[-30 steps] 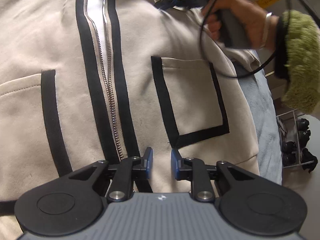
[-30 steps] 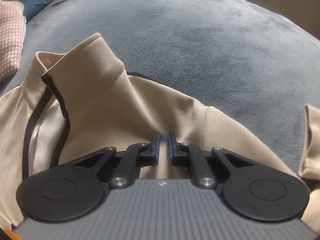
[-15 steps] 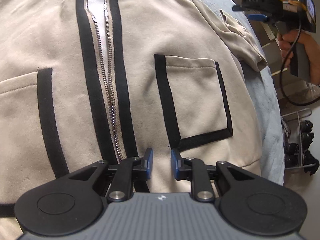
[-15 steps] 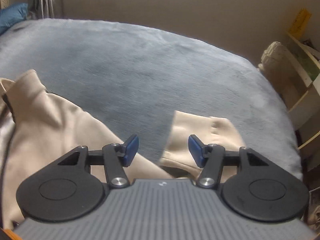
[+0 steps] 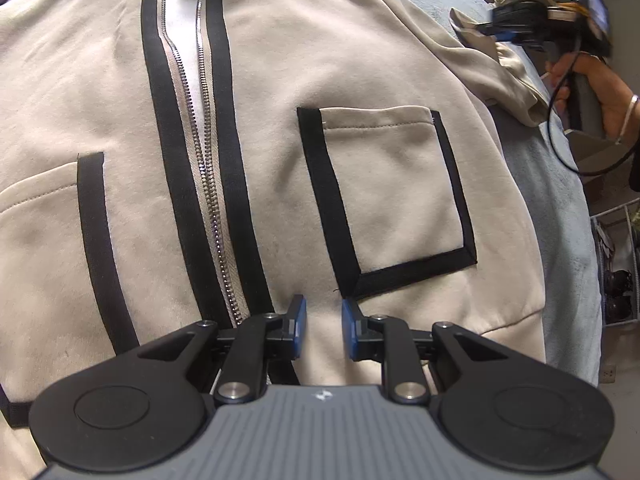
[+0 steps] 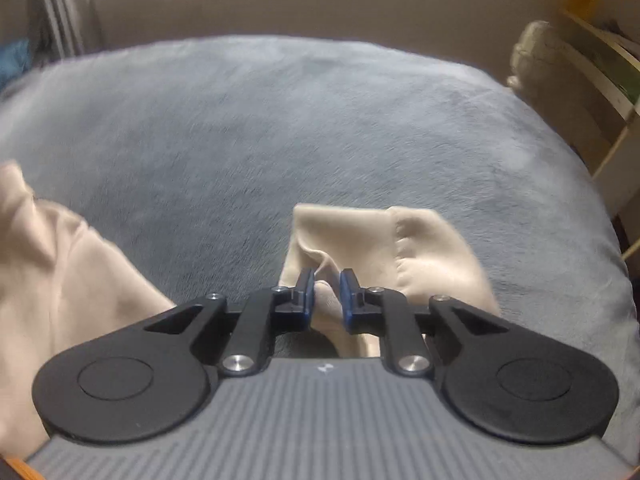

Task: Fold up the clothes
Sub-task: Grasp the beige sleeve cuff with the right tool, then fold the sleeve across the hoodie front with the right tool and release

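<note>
A beige zip jacket (image 5: 360, 60) with black trim lies front up on a grey blanket (image 6: 320, 120). Its zipper (image 5: 208, 200) and a black-edged chest pocket (image 5: 392, 192) fill the left wrist view. My left gripper (image 5: 323, 328) hovers over the lower front just below that pocket, jaws a narrow gap apart with nothing between them. My right gripper (image 6: 324, 296) is closing on the sleeve cuff (image 6: 420, 248), and a fold of beige fabric sits pinched between its pads. In the left wrist view the right gripper (image 5: 516, 26) and the hand (image 5: 600, 88) holding it are at the sleeve's end (image 5: 508, 68).
The blanket's right edge drops off beside a wire rack of dark shoes (image 5: 618, 264). A pale wooden shelf (image 6: 600, 80) and a beige plush object (image 6: 536, 56) stand beyond the far right corner. The jacket's shoulder (image 6: 60, 272) lies left of the sleeve.
My right gripper left the jacket's shoulder, swung right to the sleeve cuff, opened wide and closed on the cuff fabric. The left gripper stayed over the lower front.
</note>
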The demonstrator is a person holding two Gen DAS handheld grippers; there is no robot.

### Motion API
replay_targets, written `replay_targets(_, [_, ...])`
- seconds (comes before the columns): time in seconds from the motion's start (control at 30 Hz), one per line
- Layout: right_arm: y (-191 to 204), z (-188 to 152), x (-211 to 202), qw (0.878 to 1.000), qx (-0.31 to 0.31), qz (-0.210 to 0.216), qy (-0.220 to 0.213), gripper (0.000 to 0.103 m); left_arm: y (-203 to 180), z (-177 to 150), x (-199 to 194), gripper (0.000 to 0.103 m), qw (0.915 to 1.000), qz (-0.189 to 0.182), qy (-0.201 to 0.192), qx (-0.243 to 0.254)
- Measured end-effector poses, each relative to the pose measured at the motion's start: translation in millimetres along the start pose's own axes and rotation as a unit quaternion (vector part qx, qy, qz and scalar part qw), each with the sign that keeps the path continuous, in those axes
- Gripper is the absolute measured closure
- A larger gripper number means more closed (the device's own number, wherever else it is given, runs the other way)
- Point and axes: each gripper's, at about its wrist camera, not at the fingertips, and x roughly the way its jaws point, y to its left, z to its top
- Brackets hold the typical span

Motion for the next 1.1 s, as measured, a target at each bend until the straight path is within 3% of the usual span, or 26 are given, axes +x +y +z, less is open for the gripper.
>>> replay_targets(0.1, [-48.9, 3.1, -48.3, 0.990, 0.122, 0.026, -0.069, 0.097, 0.9, -2.9, 0.0, 0.082, 0.9999, -0.003, -0.009, -0.005])
replay_targets(0.2, [-100.0, -8.0, -104.7, 0.962, 0.237, 0.043, -0.130, 0.097, 2.2, -3.6, 0.0, 0.082, 0.9998, -0.008, -0.014, -0.011])
replay_targets(0.3, [-149.0, -28.0, -149.8, 0.920, 0.343, 0.071, -0.175, 0.097, 4.0, -2.2, -1.0, 0.082, 0.9997, -0.014, -0.012, -0.018])
replay_targets(0.4, [-187.5, -56.0, -188.9, 0.859, 0.449, 0.104, -0.224, 0.098, 6.3, -1.1, -0.6, 0.082, 0.9995, -0.022, -0.011, -0.022])
replay_targets(0.47, [-199.2, -70.1, -205.4, 0.817, 0.494, 0.155, -0.253, 0.098, 7.9, -1.4, -0.6, 0.082, 0.9993, -0.027, -0.011, -0.022])
replay_targets(0.53, [-195.6, -72.7, -218.6, 0.801, 0.505, 0.181, -0.266, 0.097, 9.7, -2.3, -1.2, 0.082, 0.9992, -0.032, -0.011, -0.022])
replay_targets(0.6, [-179.4, -66.9, -230.2, 0.798, 0.492, 0.219, -0.271, 0.097, 11.7, -2.8, -1.4, 0.082, 0.9989, -0.039, -0.012, -0.023])
replay_targets(0.7, [-140.9, -45.8, -244.9, 0.807, 0.452, 0.278, -0.258, 0.097, 16.6, -4.5, -3.1, 0.082, 0.9981, -0.051, -0.013, -0.031])
replay_targets(0.9, [-25.7, -1.2, -262.3, 0.816, 0.346, 0.413, -0.212, 0.097, 23.8, -9.7, -26.8, 0.078, 0.9973, -0.061, -0.035, -0.023])
replay_targets(1.1, [112.7, 1.7, -244.1, 0.788, 0.288, 0.535, -0.104, 0.097, 58.4, -18.9, -75.7, 0.073, 0.9962, -0.047, -0.063, -0.035])
